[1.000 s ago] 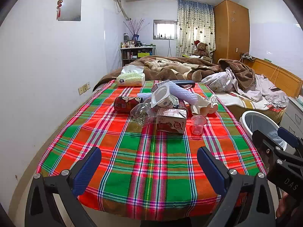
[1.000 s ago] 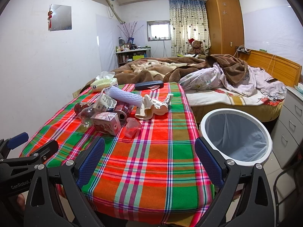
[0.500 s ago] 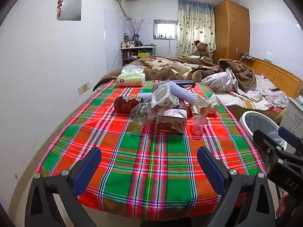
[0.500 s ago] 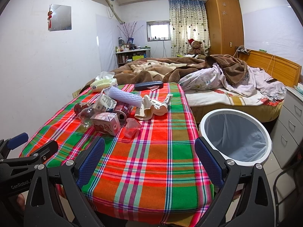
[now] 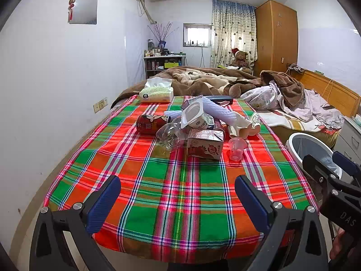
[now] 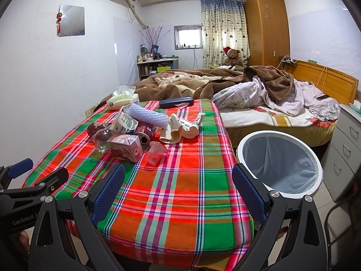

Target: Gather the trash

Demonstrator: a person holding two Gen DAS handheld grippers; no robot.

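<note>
Right now both grippers hang over the near edge of a table covered with a bright checked cloth [image 5: 180, 180], and neither one holds anything. The left gripper [image 5: 178, 194] has its two blue fingers spread wide apart, with only cloth between them. The right gripper [image 6: 178, 187] is spread wide too, and it is also empty. All the trash sits in one heap near the middle of the table, well ahead of both grippers and not touching them. At the front of the heap lies a small pink milk carton [image 5: 205, 144] on its side. Just to its right is a little clear plastic cup [image 5: 236, 149], tipped over. A squashed clear bottle [image 5: 169, 135] lies to the left of the carton, and a red can [image 5: 151, 124] lies on its side behind that. A white yogurt tub [image 5: 194, 118] rests on top of the pile, with a white foam roll [image 5: 217, 111] behind it. From the right gripper the heap is ahead and to the left. A white round bin [image 6: 279, 160] with a bag inside stands on the floor just beside the right edge of the table, close to the right gripper.
</note>
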